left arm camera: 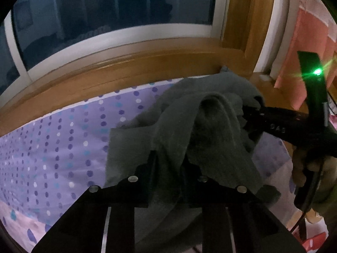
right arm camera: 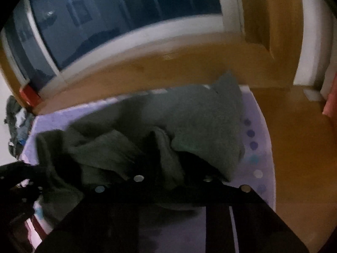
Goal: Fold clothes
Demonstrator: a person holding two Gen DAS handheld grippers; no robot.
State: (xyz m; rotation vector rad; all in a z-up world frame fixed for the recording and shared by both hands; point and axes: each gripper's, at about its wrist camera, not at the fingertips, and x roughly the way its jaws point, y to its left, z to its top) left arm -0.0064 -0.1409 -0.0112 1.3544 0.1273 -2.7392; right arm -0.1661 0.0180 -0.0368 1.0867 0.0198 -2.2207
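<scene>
Dark grey garment [left arm camera: 189, 126] sits bunched at centre frame on the dotted purple bedsheet [left arm camera: 63, 139], below the wooden sill [left arm camera: 126, 63]. Left gripper [left arm camera: 168, 168] is clamped on a fold of it; right gripper [right arm camera: 170, 168] likewise pinches cloth. Soft, limp, light knit, so it will likely sag; best taken at hems or corners, not mid-bunch

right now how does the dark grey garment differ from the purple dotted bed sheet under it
The dark grey garment is plain, while the purple dotted bed sheet carries rows of blue, violet and white dots. The garment is bunched and lifted into folds; the sheet lies spread flat. The left gripper and right gripper each pinch the garment, not the sheet. Both are soft cloth.
</scene>
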